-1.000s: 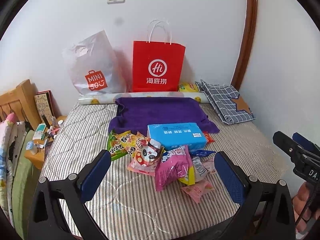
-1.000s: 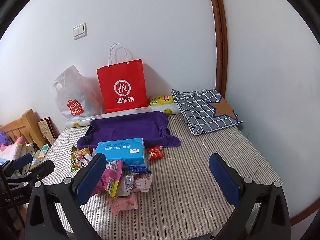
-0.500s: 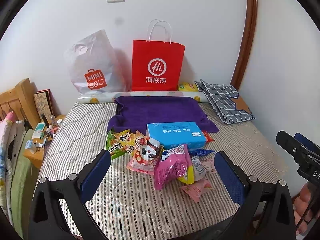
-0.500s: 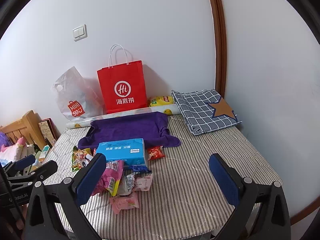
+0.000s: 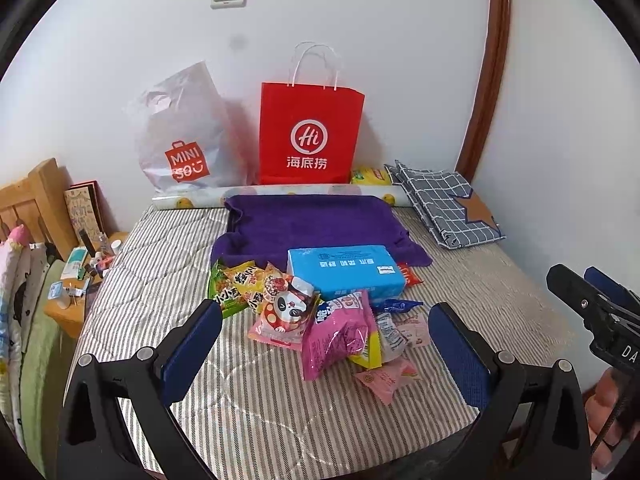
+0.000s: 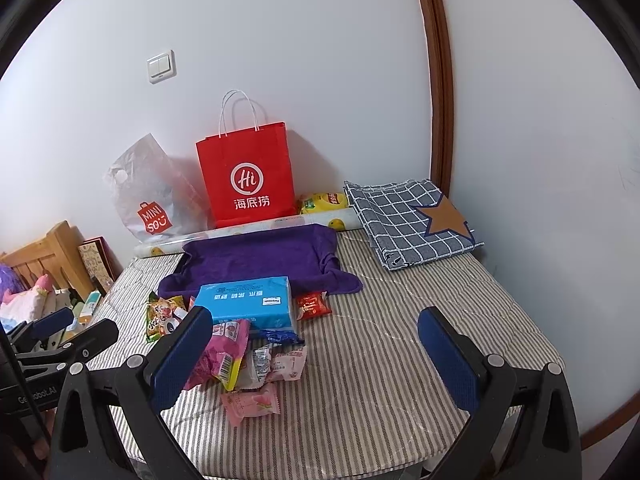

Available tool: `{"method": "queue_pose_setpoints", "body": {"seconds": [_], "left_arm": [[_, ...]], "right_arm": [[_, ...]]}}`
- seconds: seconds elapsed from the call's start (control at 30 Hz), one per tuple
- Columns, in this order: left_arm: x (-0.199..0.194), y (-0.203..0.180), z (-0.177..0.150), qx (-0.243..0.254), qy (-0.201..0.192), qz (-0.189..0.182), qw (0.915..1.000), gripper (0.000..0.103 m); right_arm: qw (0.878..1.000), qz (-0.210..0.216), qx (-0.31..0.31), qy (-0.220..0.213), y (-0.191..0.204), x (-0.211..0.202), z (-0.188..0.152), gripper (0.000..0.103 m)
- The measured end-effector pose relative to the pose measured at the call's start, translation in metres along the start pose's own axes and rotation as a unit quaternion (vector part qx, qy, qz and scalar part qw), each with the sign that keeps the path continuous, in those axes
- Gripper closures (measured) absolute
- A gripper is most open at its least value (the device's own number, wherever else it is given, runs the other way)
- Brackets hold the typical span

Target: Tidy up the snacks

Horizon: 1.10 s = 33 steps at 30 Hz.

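Hovering wide open and empty, left gripper (image 5: 325, 344) should descend squarely over the crinkly pink plastic snack packet (image 5: 340, 338) directly ahead; right gripper (image 6: 316, 354) likewise gapes, holding nothing.

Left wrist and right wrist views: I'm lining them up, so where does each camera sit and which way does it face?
Left wrist: on the left tool, facing the snack pile; right tool and a hand show at right.
Right wrist: on the right tool, facing the striped bed; left tool shows at left.
Shared: red bag, blue tissue pack.

purple towel (image 5: 316, 220), checked cloth (image 6: 412, 220), light switch (image 6: 161, 66)
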<state>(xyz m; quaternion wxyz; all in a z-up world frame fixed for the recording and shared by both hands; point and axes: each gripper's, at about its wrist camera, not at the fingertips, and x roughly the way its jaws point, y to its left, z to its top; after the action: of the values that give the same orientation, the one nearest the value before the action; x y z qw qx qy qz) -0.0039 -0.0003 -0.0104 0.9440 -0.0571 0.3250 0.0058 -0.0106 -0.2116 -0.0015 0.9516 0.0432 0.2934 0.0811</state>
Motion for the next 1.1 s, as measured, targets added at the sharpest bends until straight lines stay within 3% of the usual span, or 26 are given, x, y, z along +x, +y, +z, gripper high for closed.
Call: {"method": "queue_pose_setpoints", "body": {"seconds": [1.1], "left_arm": [[0.003, 0.002, 0.003, 0.004, -0.004, 0.003, 1.0, 0.001]], "right_arm": [[1.0, 0.002, -0.021, -0.014, 0.009, 0.0, 0.003, 0.0]]}}
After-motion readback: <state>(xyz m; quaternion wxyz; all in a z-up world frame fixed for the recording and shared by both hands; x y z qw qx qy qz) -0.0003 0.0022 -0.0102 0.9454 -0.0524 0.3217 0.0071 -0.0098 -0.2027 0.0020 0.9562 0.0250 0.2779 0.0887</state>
